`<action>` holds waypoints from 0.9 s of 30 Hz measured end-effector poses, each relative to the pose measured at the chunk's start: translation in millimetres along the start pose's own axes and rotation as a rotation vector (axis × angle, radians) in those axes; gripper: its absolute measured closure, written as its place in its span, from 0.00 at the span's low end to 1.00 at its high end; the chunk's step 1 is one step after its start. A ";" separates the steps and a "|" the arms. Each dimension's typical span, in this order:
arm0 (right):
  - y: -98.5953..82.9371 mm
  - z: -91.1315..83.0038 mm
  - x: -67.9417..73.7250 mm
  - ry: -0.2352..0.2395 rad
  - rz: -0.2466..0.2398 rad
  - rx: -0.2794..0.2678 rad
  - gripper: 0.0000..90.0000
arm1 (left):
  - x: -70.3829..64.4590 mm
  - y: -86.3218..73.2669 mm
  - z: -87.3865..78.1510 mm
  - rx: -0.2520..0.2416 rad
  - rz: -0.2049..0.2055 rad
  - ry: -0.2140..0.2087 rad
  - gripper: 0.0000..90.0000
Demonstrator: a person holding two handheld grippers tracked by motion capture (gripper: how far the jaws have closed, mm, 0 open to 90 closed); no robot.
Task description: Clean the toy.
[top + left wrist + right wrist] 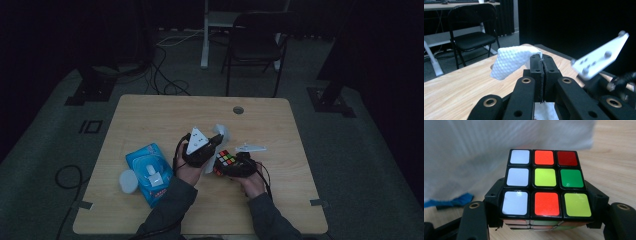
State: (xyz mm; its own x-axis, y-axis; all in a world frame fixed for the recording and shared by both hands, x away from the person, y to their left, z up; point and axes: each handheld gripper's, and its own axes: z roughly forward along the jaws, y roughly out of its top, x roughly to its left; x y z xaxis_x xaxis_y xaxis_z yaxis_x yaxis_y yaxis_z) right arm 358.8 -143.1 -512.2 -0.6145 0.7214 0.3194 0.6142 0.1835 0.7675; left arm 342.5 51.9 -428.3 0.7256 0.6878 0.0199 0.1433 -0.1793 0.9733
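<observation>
A scrambled Rubik's cube (pixel 545 183) sits squeezed between the two black jaws of my right gripper (pixel 546 196), its white, orange, red, green and yellow stickers facing the camera. In the high view the cube (pixel 226 160) is held just above the table's middle, with the right gripper (pixel 231 166) behind it. My left gripper (pixel 542 60) is shut on a white textured wipe (pixel 511 61), which sticks up and to the left of the jaws. From above, the left gripper (pixel 216 138) holds the wipe (pixel 220 132) right beside the cube.
A blue wet-wipe pack (pixel 148 171) lies at the table's left, with a white round lid (pixel 128 181) beside it. The wooden table (pixel 150 115) has a cable hole (pixel 238 110) at the back. A black chair (pixel 252 42) stands beyond it.
</observation>
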 end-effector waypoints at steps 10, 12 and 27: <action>2.2 -1.6 7.6 0.032 -0.023 -0.027 0.38 | 2.9 -1.5 -0.4 -0.012 -0.045 -0.015 0.99; 4.3 -7.0 5.3 0.039 -0.009 -0.061 0.38 | 3.1 -5.4 2.2 0.004 -0.052 -0.018 0.99; 11.7 -26.7 -5.2 0.071 0.019 -0.152 0.38 | 10.7 -31.7 12.2 0.118 -0.079 0.032 0.97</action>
State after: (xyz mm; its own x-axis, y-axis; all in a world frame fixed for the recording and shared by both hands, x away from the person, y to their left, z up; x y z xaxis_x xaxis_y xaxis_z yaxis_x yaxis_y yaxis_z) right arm 356.0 -162.5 -490.1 -0.6400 0.6740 0.3688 0.5474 0.0632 0.8345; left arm 353.9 56.3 -461.8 0.6872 0.7250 -0.0470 0.2792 -0.2039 0.9383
